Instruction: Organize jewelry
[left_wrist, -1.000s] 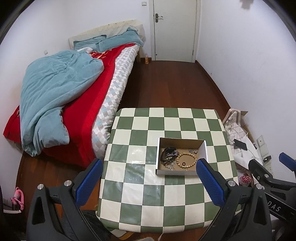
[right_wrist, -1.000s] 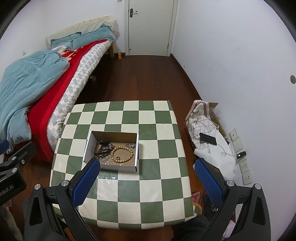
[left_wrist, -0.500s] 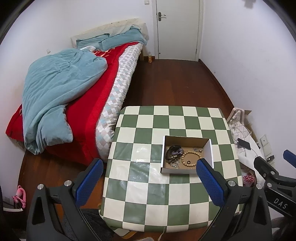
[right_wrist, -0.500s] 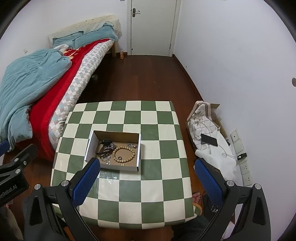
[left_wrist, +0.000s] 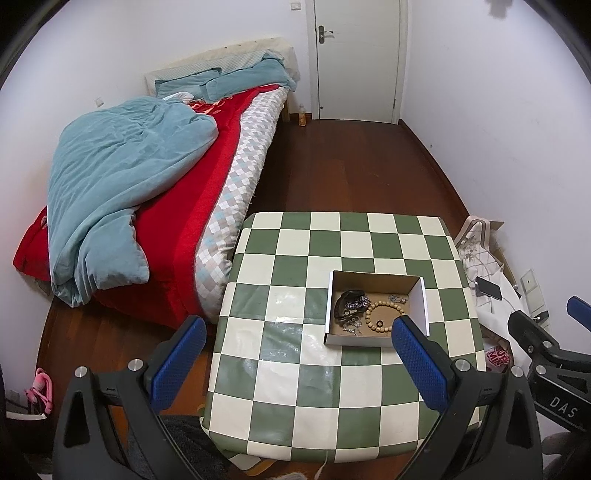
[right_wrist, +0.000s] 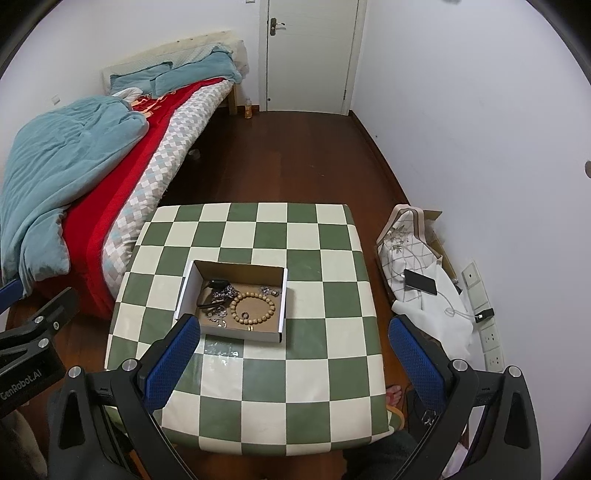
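A shallow cardboard box (left_wrist: 416, 295) (right_wrist: 188, 284) sits on the green-and-white checked table (left_wrist: 295, 369) (right_wrist: 314, 369). Inside lie a wooden bead bracelet (left_wrist: 384, 314) (right_wrist: 253, 308), a small dark ring (right_wrist: 244, 315), a black item (left_wrist: 346, 300) and tangled silver chains (right_wrist: 221, 295). My left gripper (left_wrist: 295, 354) hangs open high above the table's near edge, its right finger overlapping the box corner. My right gripper (right_wrist: 291, 354) is open too, well above the table, holding nothing. Each gripper shows at the edge of the other's view.
A bed (left_wrist: 221, 177) with a red cover and a blue quilt (left_wrist: 122, 184) stands left of the table. A bag, cloths and a phone (right_wrist: 420, 281) lie on the floor at the right wall. Dark wooden floor runs to a white door (right_wrist: 310, 55).
Both cameras have drifted left and back a little, so the table and box sit further right in the views. The box contents lie as before and both grippers stay open.
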